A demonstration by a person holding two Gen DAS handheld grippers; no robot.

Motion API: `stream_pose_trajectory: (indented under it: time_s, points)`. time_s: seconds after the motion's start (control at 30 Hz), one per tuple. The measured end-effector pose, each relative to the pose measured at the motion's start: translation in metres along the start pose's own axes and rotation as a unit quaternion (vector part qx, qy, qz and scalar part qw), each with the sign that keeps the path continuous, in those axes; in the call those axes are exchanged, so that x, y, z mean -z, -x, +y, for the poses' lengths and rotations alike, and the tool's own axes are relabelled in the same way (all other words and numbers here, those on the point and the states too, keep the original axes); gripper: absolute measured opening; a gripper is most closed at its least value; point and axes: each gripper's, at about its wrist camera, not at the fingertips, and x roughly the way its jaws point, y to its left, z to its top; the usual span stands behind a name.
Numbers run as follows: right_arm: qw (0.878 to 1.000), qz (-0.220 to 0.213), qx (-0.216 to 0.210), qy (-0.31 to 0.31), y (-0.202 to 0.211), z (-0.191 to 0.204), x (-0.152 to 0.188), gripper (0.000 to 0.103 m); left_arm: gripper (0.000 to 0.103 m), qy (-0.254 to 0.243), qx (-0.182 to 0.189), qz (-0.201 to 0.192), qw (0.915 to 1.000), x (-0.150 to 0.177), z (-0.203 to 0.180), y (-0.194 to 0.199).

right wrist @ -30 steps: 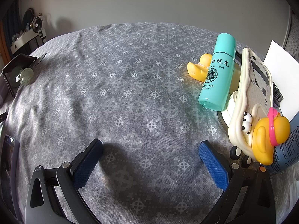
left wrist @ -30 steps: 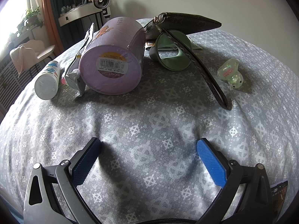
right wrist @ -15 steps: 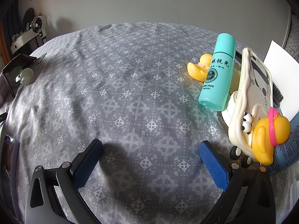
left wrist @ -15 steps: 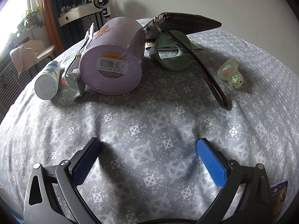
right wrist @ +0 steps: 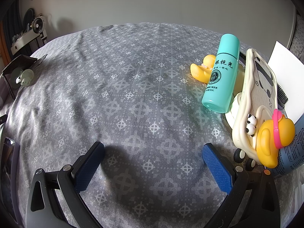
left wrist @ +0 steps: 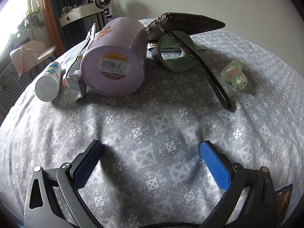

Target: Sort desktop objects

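Observation:
My left gripper (left wrist: 151, 147) is open and holds nothing, low over the grey patterned cloth (left wrist: 152, 117). Beyond it lie a lilac cylinder (left wrist: 115, 60) on its side, a white bottle (left wrist: 48, 81), a crumpled foil wrapper (left wrist: 79, 72), a green funnel-like cup (left wrist: 176, 55), a dark pouch (left wrist: 188, 24) with its strap (left wrist: 209, 72), and a pale green glittery toy (left wrist: 234, 75). My right gripper (right wrist: 152, 150) is open too, with nothing between its fingers. To its right stand a teal bottle (right wrist: 221, 76), a small yellow duck (right wrist: 202, 69), a cream panda phone case (right wrist: 254, 98) and a larger duck with pink headphones (right wrist: 273, 140).
A blue-labelled container (right wrist: 292, 152), a white card (right wrist: 285, 72) and a black comb (right wrist: 282, 95) crowd the right edge. A phone screen (right wrist: 7, 161) shows at the left edge. A shelf with a fan (left wrist: 91, 5) and a chair (left wrist: 32, 53) stand beyond the cloth.

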Motion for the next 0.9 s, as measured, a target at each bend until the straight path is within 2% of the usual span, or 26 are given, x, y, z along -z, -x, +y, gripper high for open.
stream_pose_trajectory:
  time_s: [0.9]
  points:
    - [1.000,0.000,0.000,0.000,0.0000,0.0000,0.0000,0.103,0.103,0.000,0.000,0.000,1.0000,-0.0023,-0.0023,-0.0035]
